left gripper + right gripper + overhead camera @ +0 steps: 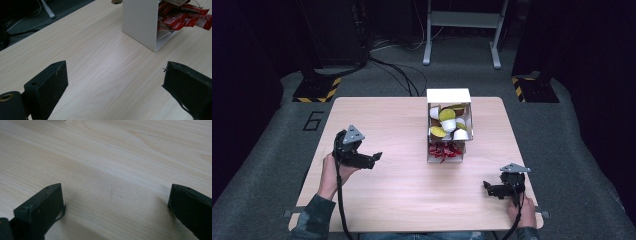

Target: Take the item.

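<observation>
Left gripper (374, 158), held in the person's left hand (332, 172) at the near-left of the table (377, 115), with its jaws spread wide and nothing between them; in the left gripper view the two black jaws frame bare wood, and the gripper (115, 87) points toward the white box (140, 22), which stands well apart from it. Right gripper (488, 188), in the right hand (522, 210) at the near-right corner, likewise wide and empty — the right gripper view shows its jaws low over plain tabletop, the gripper (115, 202) touching nothing. Beyond both, at the middle of the far half of the table, stands the open white box (449, 95), divided in two: the farther compartment holds a heap of small white cups (448, 124), several with yellow tops, and the nearer compartment holds red sachets (445, 150), which in the left gripper view (185, 17) spill past the box's open edge. The step in hand appears to be the start — both grippers parked apart from the box, no item yet approached. The next move probably calls for carrying one gripper forward to the box, lining its wide jaws on a single cup or sachet, and closing gently; the loosely heaped cups may shift on contact
</observation>
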Motion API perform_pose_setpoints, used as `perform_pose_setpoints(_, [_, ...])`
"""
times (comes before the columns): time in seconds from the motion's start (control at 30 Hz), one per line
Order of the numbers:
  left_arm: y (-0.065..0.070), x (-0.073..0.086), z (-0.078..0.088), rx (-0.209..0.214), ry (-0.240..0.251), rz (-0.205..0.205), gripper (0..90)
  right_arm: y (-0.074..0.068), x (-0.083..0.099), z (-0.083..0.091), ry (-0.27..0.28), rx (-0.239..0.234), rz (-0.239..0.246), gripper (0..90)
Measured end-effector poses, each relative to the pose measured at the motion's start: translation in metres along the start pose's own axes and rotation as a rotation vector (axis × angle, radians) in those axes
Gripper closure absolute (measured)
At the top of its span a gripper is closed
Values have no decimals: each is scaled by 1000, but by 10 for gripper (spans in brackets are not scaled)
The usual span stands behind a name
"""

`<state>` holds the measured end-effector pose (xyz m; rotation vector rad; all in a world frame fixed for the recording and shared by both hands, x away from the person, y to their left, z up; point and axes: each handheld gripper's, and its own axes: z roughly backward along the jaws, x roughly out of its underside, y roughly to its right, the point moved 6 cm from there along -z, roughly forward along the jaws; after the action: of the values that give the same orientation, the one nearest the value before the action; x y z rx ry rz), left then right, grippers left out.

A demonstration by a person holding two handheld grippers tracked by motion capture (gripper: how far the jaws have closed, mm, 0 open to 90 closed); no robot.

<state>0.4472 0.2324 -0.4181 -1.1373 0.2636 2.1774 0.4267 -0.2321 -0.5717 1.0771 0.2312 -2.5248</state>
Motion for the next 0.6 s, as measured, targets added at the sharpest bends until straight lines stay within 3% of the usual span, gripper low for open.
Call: perform_pose_setpoints(0.6, [22, -48, -10, 61, 37, -42, 58, 0, 0, 0, 0, 0, 1, 0])
